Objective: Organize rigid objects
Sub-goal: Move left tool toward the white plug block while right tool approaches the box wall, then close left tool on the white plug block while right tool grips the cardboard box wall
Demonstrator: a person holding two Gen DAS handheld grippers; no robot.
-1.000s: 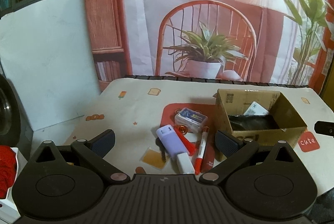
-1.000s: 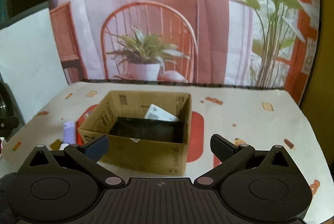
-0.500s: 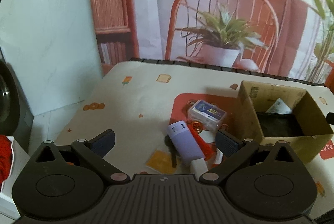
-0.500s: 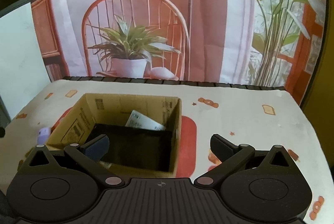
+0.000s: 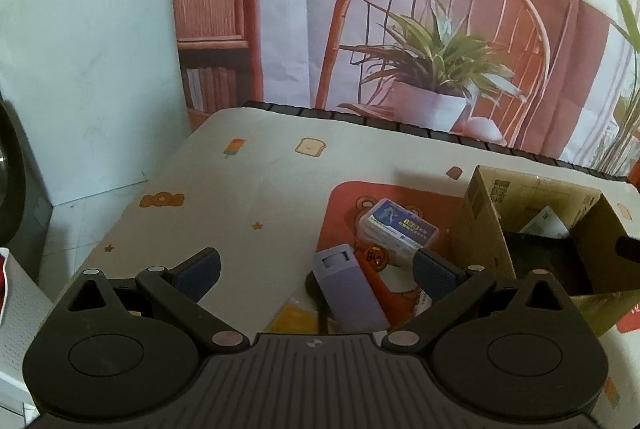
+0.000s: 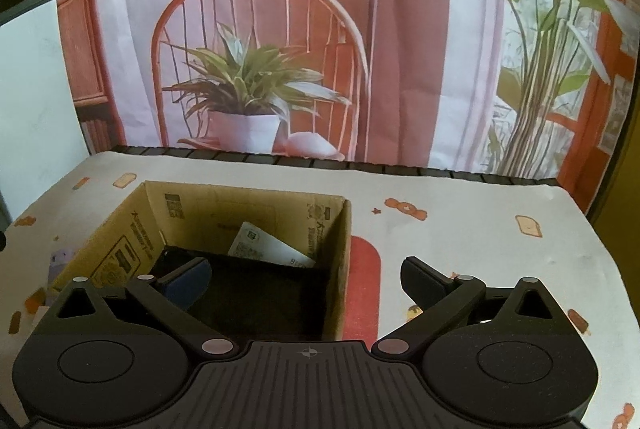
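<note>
A lilac box (image 5: 348,285) lies on the table between my left gripper's fingers, with a clear plastic case (image 5: 398,227) bearing a blue label just beyond it and a red pen (image 5: 400,299) partly hidden behind the right finger. My left gripper (image 5: 316,269) is open above this pile. An open cardboard box (image 6: 224,229) holds a dark item and a white paper slip (image 6: 264,247). My right gripper (image 6: 306,277) hangs open over the box's near right corner, its left finger over the inside. The same cardboard box (image 5: 540,225) shows at the right of the left wrist view.
The table carries a cream cloth (image 5: 240,197) with small printed pictures and red patches. A white panel (image 5: 88,77) stands at the left. A printed backdrop (image 6: 280,49) of a chair, plant and lamp rises behind the table's far edge. A white bin (image 5: 16,293) sits low left.
Both grippers have moved forward and lower toward the table. The pile has slid nearer the left gripper's fingers; the box now fills more of the right wrist view. Both stay open.
</note>
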